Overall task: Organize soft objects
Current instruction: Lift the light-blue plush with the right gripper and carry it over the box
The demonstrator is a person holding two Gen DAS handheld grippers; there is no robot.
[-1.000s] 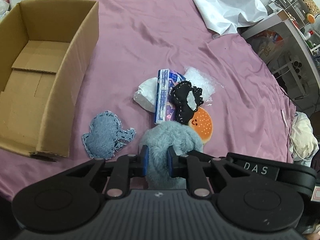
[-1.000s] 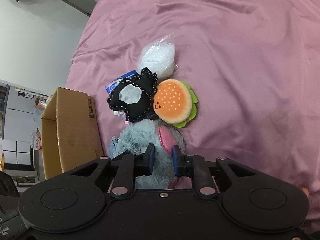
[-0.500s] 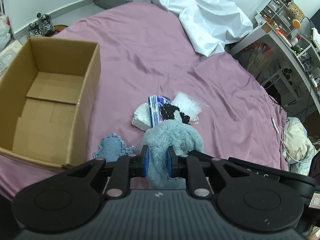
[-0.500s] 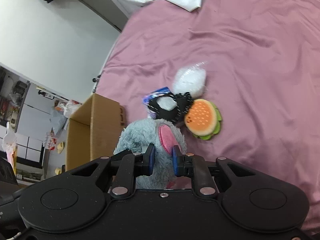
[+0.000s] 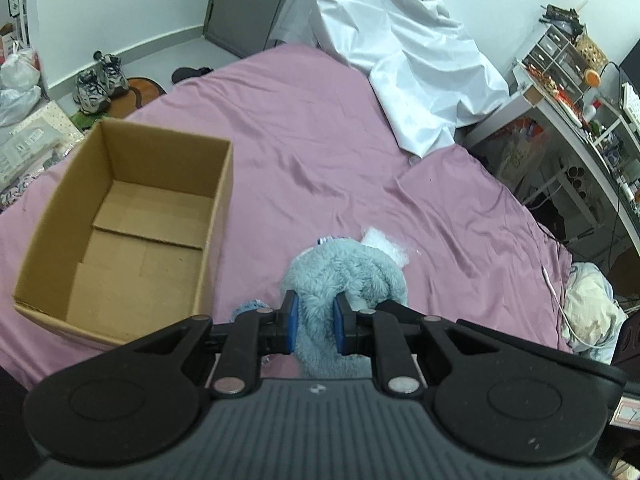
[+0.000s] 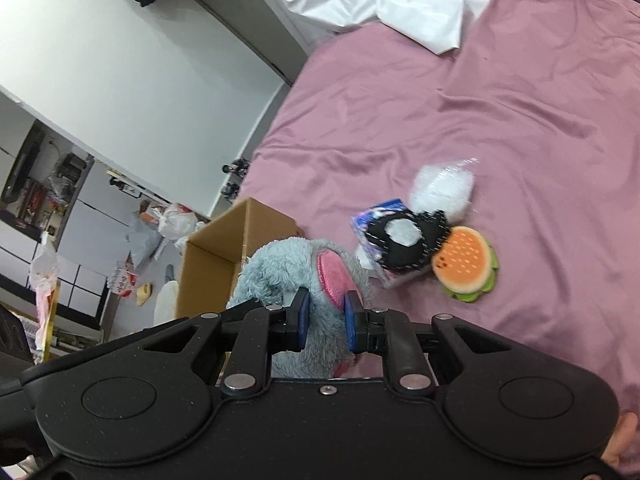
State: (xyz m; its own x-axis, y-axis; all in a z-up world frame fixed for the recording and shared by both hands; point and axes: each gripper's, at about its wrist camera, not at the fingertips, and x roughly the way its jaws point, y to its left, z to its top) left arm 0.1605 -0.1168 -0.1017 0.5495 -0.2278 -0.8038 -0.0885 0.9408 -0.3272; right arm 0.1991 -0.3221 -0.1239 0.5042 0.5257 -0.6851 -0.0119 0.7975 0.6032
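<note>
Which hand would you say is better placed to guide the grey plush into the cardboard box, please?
Probably the left: both grippers clamp the grey plush, but the left gripper looks into the open cardboard box beside it.

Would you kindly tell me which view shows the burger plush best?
The right wrist view: the burger plush lies in full sight on the pink sheet. In the left wrist view the fluffy blue toy hides it entirely.

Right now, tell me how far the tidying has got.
Done: nothing; the cardboard box is empty. In hand: both the left gripper and right gripper are shut on the blue plush toy, lifted off the bed. Left: burger toy, black patch, white bag, packet.
</note>
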